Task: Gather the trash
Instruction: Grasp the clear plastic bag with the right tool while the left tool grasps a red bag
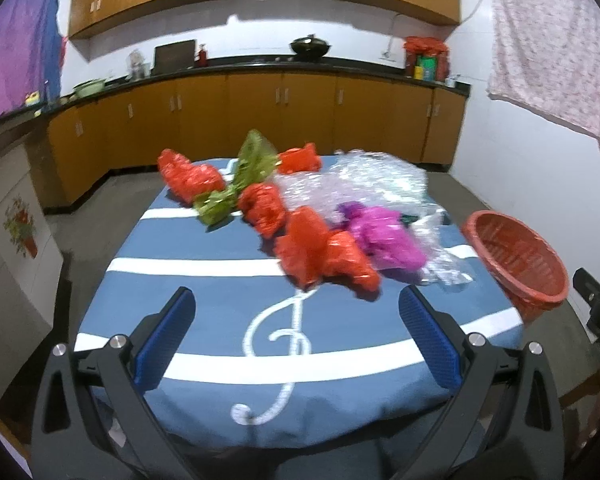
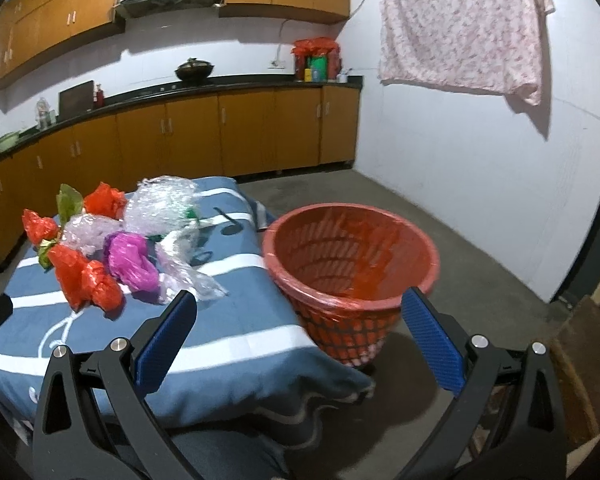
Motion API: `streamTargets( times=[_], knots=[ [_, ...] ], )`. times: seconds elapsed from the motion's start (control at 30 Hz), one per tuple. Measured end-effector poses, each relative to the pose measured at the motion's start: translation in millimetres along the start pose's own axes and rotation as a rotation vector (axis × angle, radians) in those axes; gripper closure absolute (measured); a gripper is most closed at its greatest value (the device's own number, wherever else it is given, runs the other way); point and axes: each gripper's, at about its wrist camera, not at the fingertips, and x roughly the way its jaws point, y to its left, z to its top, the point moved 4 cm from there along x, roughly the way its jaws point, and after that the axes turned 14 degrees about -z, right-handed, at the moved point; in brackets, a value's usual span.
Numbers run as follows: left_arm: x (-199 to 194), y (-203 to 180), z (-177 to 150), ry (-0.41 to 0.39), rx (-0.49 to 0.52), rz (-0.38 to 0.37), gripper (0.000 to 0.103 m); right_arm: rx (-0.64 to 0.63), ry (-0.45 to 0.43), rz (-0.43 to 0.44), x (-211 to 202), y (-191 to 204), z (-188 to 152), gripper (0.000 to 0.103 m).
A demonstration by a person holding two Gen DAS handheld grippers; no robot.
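Crumpled trash lies on a blue table cloth (image 1: 204, 276): several red plastic bags (image 1: 324, 256), a magenta bag (image 1: 384, 236), a green wrapper (image 1: 240, 180) and clear bubble wrap (image 1: 364, 184). A red mesh basket (image 1: 520, 260) stands at the table's right edge. My left gripper (image 1: 296, 300) is open and empty, just short of the nearest red bag. My right gripper (image 2: 300, 300) is open and empty, in front of the basket (image 2: 352, 264); the red bags (image 2: 84, 276), magenta bag (image 2: 132, 260) and bubble wrap (image 2: 160, 200) lie to its left.
Brown kitchen cabinets (image 1: 260, 108) with a black counter run along the back wall. A pink cloth (image 2: 460, 28) hangs on the right wall. Grey concrete floor (image 2: 480, 248) lies right of the table. A wooden piece (image 2: 588, 356) stands at the far right.
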Motion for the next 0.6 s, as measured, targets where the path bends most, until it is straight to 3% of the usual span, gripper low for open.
streamTargets(
  times=[0.37,0.47,0.6],
  knots=[
    [30,33,23,-0.034,-0.003,0.066,0.004,-0.107,0.087,0.211,63,87,25,0.026],
    [45,41,28,-0.021,-0.019,0.058,0.004,-0.142,0.152,0.248,84,108,19,0.034],
    [66,50,32,-0.001,-0.050,0.028,0.004,-0.171,0.224,0.272,113,131,11,0.037]
  ],
)
